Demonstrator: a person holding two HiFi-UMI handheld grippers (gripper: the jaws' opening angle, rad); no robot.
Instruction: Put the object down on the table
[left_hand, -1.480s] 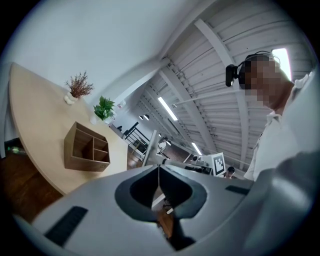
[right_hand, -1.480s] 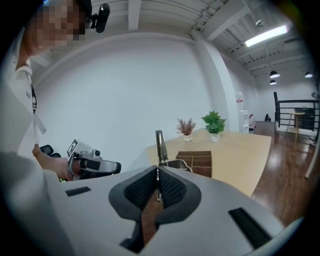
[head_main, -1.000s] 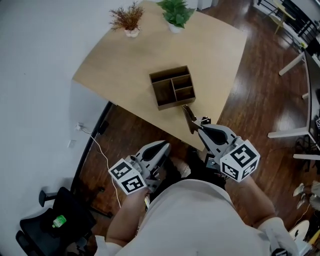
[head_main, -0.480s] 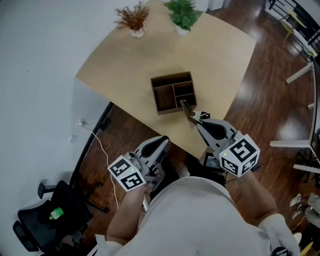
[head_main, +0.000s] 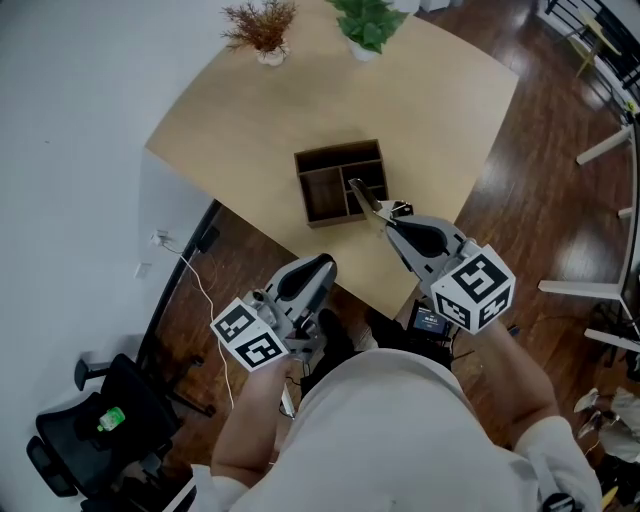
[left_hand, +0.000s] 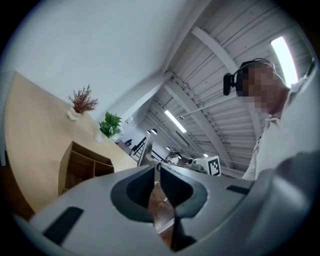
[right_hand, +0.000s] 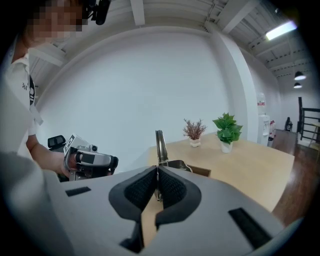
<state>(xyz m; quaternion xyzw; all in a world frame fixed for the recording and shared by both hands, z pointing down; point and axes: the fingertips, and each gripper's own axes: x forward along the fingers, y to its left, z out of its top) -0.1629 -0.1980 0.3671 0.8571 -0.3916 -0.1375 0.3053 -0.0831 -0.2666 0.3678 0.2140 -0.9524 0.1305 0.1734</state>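
Note:
My right gripper is shut on a thin dark metal tool. The tool sticks out ahead of the jaws, over the near right part of a brown wooden divided box on the light wooden table. In the right gripper view the tool stands upright between the closed pads, with the box just behind it. My left gripper hangs off the table's near edge, above the floor, its jaws together with nothing in them. In the left gripper view the box lies to the left of the jaws.
A dried plant in a pot and a green potted plant stand at the table's far edge. A black chair carrying a green bottle is at lower left. A white cable runs down by the wall. White desk legs are at right.
My right gripper has carried the tool forward and left, from the table's near edge to over the box. The left gripper has shifted only slightly.

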